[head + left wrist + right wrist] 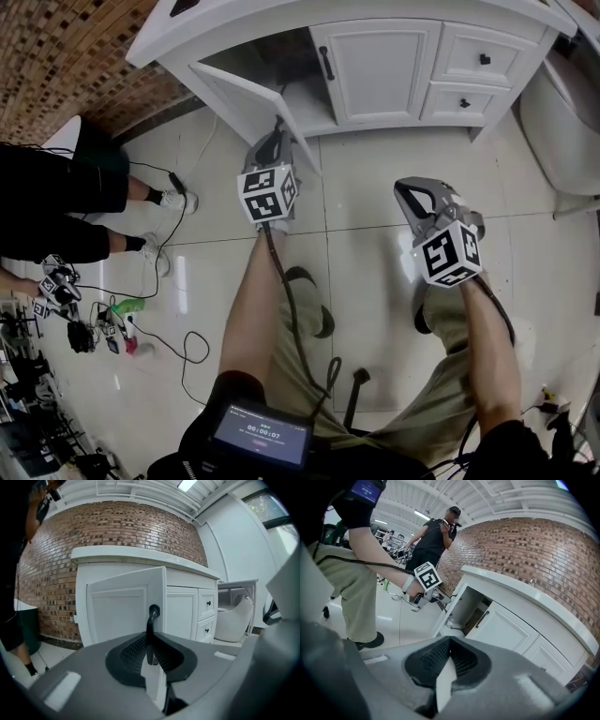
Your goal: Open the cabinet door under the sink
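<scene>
The left gripper (150, 639) clamps the door handle (151, 619); the right gripper (449, 643), seemingly closed, hangs empty.

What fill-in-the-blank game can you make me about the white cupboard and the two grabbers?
1. The left hand-held gripper is shut on the door's black ____.
2. The cabinet door it grips stands ____, while the door beside it is closed.
3. The right hand-held gripper is shut and holds ____.
4. The wall behind the cabinet is made of ____.

Missing words: handle; open; nothing; brick.
</scene>
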Tool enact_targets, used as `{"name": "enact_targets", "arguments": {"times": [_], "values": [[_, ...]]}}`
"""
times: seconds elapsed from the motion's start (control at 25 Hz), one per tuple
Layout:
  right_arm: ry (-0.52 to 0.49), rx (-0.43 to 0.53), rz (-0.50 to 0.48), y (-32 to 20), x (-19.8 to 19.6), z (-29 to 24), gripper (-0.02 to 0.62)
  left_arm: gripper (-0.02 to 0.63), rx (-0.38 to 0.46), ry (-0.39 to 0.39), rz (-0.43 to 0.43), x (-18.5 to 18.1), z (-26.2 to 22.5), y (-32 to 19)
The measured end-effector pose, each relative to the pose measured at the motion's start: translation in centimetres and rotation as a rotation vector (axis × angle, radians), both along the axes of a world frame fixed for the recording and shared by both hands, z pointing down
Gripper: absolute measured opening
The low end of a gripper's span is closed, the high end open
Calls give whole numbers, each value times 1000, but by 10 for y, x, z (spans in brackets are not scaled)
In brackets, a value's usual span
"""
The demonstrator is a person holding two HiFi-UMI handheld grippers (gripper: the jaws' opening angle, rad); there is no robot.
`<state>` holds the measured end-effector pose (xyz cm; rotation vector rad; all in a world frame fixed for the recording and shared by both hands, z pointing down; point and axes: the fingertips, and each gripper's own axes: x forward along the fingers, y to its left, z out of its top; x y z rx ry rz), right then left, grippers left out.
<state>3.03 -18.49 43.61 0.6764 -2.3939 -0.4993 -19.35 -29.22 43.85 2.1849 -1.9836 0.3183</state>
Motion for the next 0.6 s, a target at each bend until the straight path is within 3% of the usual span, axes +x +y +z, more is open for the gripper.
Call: {"name": "enact_targets", "arguments": {"times": [0.36,0.6], "values": [[-28,-2,-56,21,-49,-4,-8,54,-12,-5,-39,-47,-2,51],[-21,-1,-108,39,-89,-2,-8,46,-2,0,-118,-99,-6,84]]}}
